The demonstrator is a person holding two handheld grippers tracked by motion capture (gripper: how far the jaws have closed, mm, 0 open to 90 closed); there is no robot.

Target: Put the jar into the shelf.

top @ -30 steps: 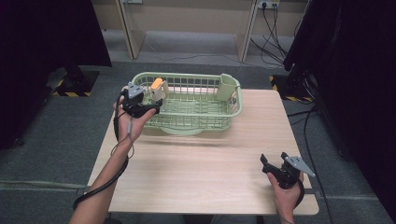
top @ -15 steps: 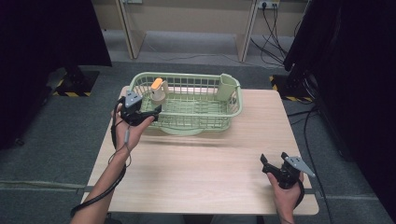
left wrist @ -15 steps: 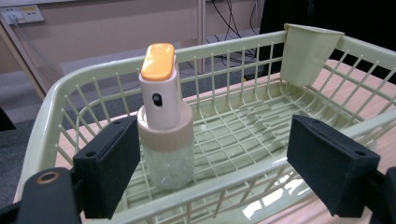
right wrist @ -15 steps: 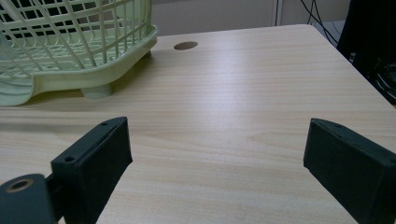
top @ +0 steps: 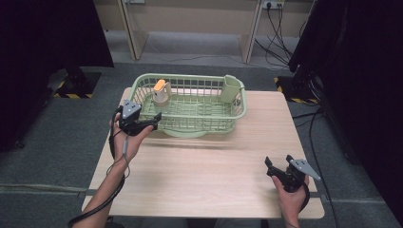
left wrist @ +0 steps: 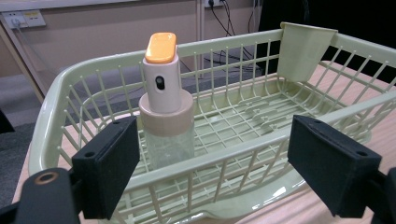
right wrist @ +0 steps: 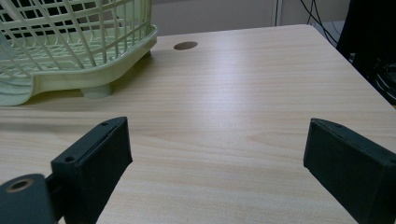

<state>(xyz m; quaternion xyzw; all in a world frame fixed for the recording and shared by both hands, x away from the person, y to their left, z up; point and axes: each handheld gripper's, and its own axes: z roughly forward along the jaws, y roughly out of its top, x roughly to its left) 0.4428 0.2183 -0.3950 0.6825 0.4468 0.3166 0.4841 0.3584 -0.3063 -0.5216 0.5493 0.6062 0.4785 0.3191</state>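
Both claws wide open, empty | left claw [left wrist: 212, 163] view: bottle's [left wrist: 166, 102] nozzle | high view: basket [top: 237, 111]

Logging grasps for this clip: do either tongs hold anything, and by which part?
Nothing is held. The left tongs are open before the green plastic basket; the right tongs are open over the wooden table.
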